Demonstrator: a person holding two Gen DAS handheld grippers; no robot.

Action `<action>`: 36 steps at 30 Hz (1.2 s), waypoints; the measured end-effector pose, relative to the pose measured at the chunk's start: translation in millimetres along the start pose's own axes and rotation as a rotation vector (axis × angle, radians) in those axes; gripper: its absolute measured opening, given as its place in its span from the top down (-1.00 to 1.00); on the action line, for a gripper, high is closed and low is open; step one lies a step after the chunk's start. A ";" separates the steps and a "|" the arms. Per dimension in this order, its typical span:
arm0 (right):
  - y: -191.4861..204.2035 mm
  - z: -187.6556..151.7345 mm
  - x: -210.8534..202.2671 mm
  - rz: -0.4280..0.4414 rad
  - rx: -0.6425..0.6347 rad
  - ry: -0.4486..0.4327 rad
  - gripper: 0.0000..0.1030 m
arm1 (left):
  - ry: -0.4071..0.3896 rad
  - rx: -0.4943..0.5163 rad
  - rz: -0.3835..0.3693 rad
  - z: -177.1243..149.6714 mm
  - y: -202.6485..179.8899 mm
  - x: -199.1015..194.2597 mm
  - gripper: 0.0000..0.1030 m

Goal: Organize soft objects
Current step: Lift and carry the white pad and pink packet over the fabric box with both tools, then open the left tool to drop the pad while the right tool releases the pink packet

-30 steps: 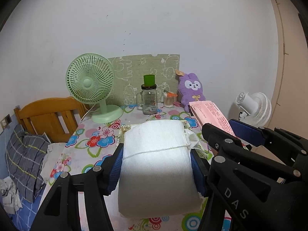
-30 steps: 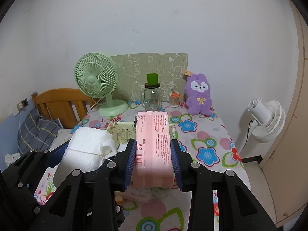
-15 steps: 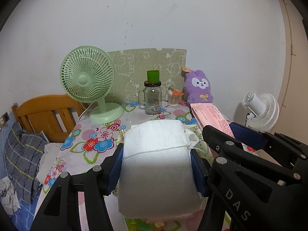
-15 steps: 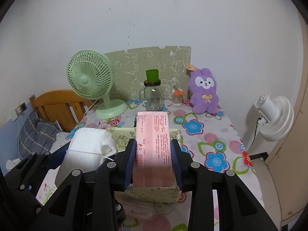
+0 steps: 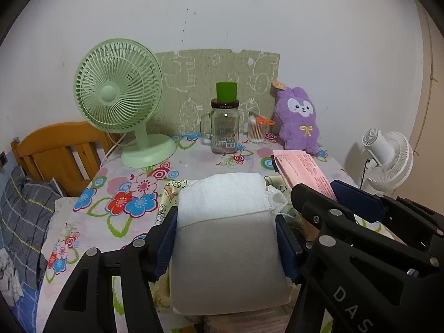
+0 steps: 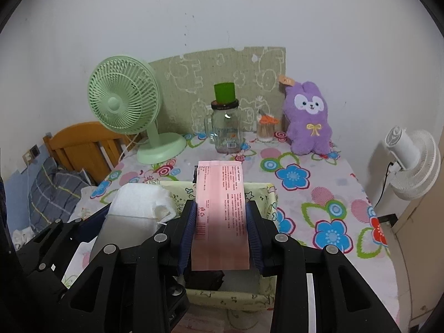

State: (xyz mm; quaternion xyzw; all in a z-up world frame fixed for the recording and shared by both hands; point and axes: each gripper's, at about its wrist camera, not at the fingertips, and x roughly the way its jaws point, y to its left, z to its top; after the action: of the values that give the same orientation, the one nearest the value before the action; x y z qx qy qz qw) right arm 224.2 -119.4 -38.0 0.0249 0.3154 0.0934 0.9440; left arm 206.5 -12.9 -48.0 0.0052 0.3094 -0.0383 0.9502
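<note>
My left gripper [image 5: 226,219] is shut on a white soft pack [image 5: 226,238] tied with a thread, its blue pads pressing both sides. In the right wrist view that same white pack [image 6: 138,202] shows at the left. My right gripper [image 6: 220,211] is shut on a flat pink pack [image 6: 220,208] with printed text. Both packs hang over a pale yellow-green fabric box [image 6: 267,194] on the flowered tablecloth [image 6: 305,183]. The pink pack [image 5: 304,172] also appears at the right of the left wrist view. A purple plush rabbit [image 6: 308,119] sits at the back right.
At the back stand a green desk fan [image 5: 119,105], a glass jar mug with a green cup on top [image 5: 224,122], a small pot of cotton swabs [image 5: 258,130] and a patterned board [image 5: 216,83]. A white fan [image 6: 410,161] stands off the table's right edge, a wooden bed frame [image 5: 61,149] on the left.
Both grippers moved forward and down with their packs, from short of the fabric box to over it. The fan, jar and plush look nearer. Neither grip changed.
</note>
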 end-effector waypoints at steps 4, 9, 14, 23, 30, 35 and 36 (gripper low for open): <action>-1.4 0.1 12.2 -0.001 -0.005 0.017 0.25 | 0.016 -0.010 0.001 -0.6 1.6 14.1 -0.41; -1.2 -1.7 25.1 -0.007 -0.016 0.036 0.25 | 0.053 -0.023 0.011 -1.9 7.7 26.3 -0.60; -0.5 -4.9 40.5 0.019 -0.009 0.071 0.24 | 0.088 0.008 -0.009 -6.0 6.2 31.2 -0.86; 1.5 -10.3 56.4 0.038 -0.014 0.101 0.21 | 0.120 0.018 0.012 -10.8 9.0 36.9 -0.86; 1.7 -14.2 59.8 0.054 -0.013 0.117 -0.14 | 0.128 0.023 -0.001 -13.0 9.2 36.4 -0.86; 1.6 -15.6 50.6 0.053 -0.012 0.097 -0.52 | 0.117 0.024 -0.007 -13.5 7.5 29.0 -0.87; 1.6 -15.9 48.0 0.053 -0.012 0.095 -0.54 | 0.114 0.024 -0.009 -13.7 7.0 26.7 -0.87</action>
State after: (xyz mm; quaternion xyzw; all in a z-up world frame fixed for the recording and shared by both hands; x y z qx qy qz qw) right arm 252.0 -108.8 -78.9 0.0233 0.3586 0.1211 0.9253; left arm 220.5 -7.3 -74.9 0.0173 0.3626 -0.0457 0.9307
